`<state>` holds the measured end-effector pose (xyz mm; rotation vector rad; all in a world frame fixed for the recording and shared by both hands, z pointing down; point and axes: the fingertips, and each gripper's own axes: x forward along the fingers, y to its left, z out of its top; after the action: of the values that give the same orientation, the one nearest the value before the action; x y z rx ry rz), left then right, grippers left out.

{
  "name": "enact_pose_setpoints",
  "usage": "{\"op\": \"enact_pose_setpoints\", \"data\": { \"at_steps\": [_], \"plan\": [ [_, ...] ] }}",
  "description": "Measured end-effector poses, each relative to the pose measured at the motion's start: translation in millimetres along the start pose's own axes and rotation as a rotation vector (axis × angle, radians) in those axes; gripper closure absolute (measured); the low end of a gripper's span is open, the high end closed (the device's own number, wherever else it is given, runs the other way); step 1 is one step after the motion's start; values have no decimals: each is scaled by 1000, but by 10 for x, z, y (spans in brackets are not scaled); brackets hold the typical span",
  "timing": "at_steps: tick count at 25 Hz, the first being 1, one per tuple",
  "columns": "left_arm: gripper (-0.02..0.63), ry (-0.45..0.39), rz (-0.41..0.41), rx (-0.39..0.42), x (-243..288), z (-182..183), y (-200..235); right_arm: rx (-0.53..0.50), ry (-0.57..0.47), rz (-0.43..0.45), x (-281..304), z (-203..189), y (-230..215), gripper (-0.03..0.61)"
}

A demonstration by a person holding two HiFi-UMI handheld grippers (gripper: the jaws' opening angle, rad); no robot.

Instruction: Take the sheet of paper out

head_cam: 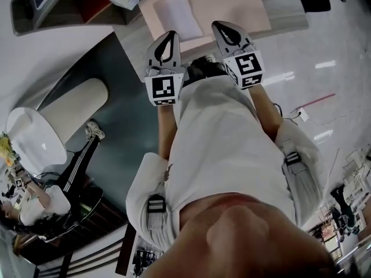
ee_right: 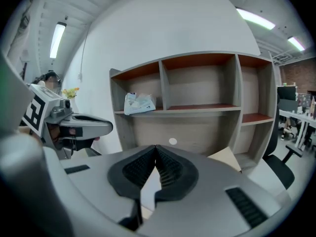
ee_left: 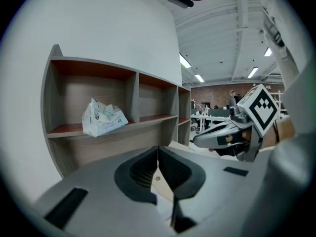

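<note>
Starting close, the left gripper (ee_left: 158,150) and the right gripper (ee_right: 157,148) are both pinched tight with nothing inside. Just past their tips, on the desk (head_cam: 287,13), the white sheet of paper (head_cam: 179,16) lies on a tan folder (head_cam: 232,2). It may be tucked in, but the view is too poor to be sure. Farther back, a plastic bag (ee_left: 102,117) sits on the shelf (ee_left: 132,98). If the jaws do not open first, they could just push the paper and crumple it. A grab that goes too deep could lift the folder too.
</note>
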<state>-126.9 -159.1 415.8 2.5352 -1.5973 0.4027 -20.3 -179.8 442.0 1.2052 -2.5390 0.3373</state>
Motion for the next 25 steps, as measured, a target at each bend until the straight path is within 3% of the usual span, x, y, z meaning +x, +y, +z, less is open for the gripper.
{"op": "enact_pose_setpoints", "data": {
  "at_steps": [10, 18, 25],
  "plan": [
    [589, 41, -114, 21, 174, -317, 200, -7, 67, -129, 318, -271, -58, 557],
    [589, 64, -190, 7, 298, -576, 235, -11, 122, -134, 564, -486, 71, 557],
    [589, 93, -190, -22, 367, -802, 204, -15, 172, -113, 695, -808, 43, 557]
  ]
}}
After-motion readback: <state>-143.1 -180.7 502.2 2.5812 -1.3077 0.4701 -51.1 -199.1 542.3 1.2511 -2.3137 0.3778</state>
